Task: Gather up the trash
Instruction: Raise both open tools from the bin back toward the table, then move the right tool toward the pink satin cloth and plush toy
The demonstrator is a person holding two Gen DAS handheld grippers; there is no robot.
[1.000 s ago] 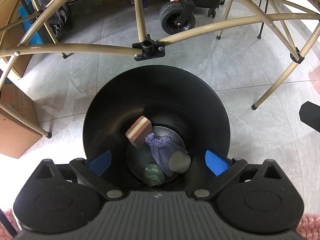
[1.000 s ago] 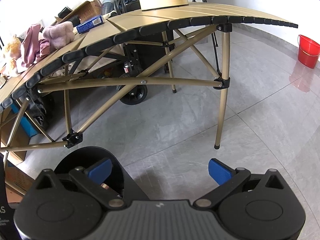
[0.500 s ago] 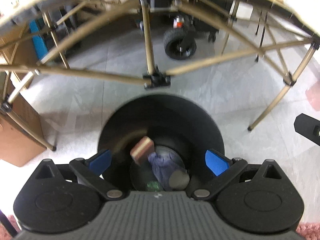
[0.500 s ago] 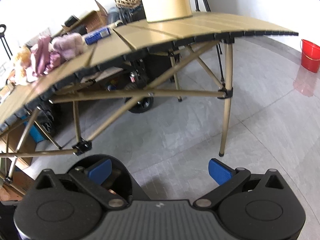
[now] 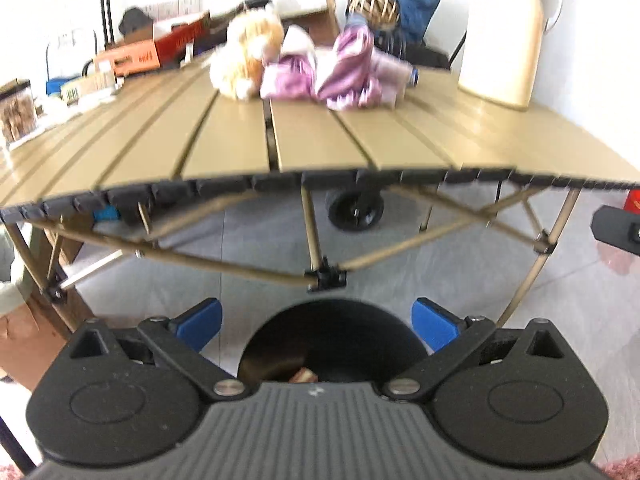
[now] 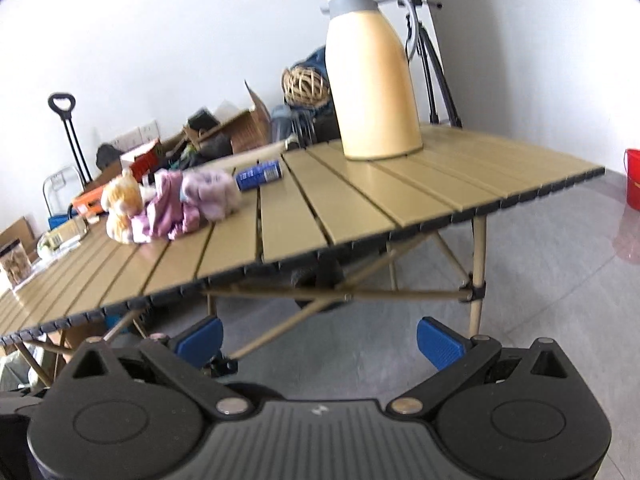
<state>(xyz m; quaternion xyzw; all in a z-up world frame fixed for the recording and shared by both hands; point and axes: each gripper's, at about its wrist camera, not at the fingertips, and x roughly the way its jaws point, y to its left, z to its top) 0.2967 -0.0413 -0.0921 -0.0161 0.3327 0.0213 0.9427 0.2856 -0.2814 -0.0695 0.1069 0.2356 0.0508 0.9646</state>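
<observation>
Left gripper (image 5: 316,322) spread wide and empty, above a black trash bin (image 5: 332,336) on the floor below the slatted table (image 5: 312,140). Inside the bin, possibly a brown scrap (image 5: 303,376), blurred. Right gripper (image 6: 320,338) equally wide, empty. On the table: blue can (image 6: 259,175), plush toy (image 6: 122,206), yellow jug (image 6: 372,76).

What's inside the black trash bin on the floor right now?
Inside the round black trash bin, only the corner of a brown-and-cream striped block shows. The left gripper's body covers the rest of the interior.
</observation>
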